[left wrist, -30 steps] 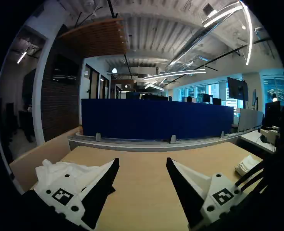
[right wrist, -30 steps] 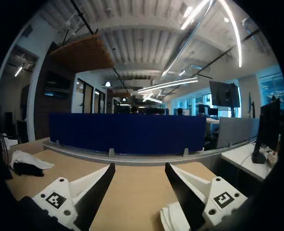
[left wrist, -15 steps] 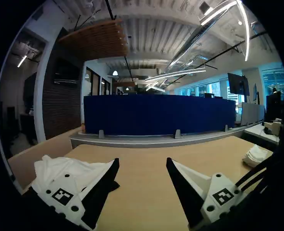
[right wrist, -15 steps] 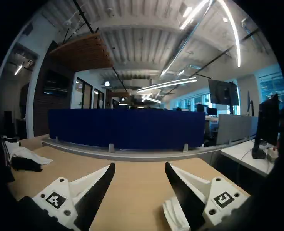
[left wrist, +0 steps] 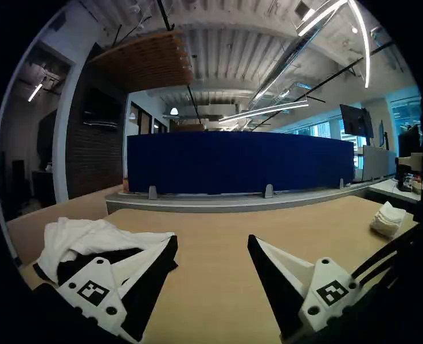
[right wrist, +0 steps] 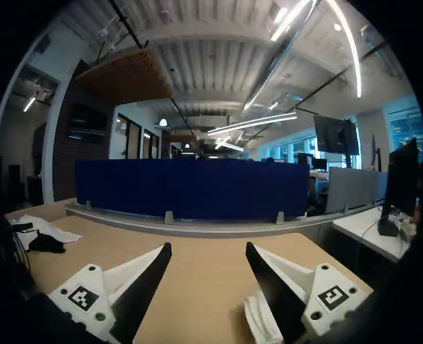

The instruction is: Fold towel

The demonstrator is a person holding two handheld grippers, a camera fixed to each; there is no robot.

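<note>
With my left gripper [left wrist: 211, 237] and right gripper [right wrist: 208, 245] both spread and empty, the crumpled towel [left wrist: 79, 235] just beside the left gripper looks soft and limp, so I'd pinch its near edge.
</note>
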